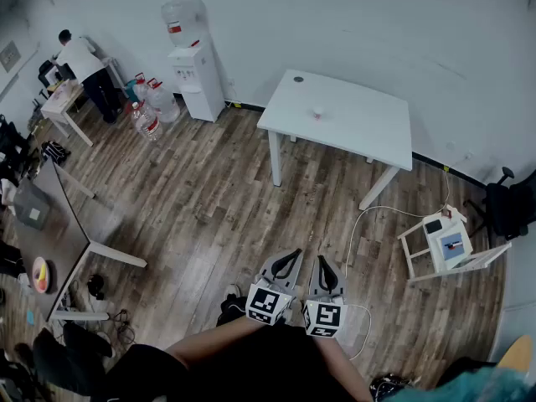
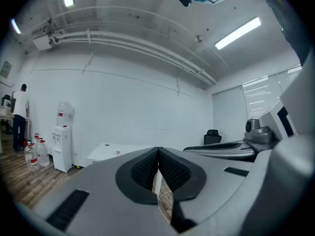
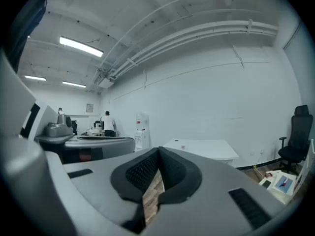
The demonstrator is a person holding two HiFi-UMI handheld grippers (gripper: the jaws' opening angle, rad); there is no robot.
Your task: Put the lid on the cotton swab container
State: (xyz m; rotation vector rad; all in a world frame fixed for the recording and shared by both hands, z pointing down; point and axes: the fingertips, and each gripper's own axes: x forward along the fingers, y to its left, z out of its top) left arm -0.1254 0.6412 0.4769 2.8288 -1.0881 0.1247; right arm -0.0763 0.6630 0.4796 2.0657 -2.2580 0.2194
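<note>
Item 1: left gripper (image 1: 292, 255), jaws pressed together, nothing between them.
Item 2: right gripper (image 1: 321, 261), just beside the first, jaws likewise together and bare.
Both are held close to the person, over the wood floor (image 1: 209, 199).
Item 3: white table (image 1: 360, 128), well apart from both grippers, by the wall. It bears 1 small pale object (image 1: 316, 113), possibly the cotton swab container but too small to confirm.
Item 4: water dispenser (image 1: 194, 61), left of the table.

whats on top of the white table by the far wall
Two things show on the white table: a small pale container near its middle and a dark round spot near a far corner. Both are too small to identify. Nothing covers the tabletop.
</note>
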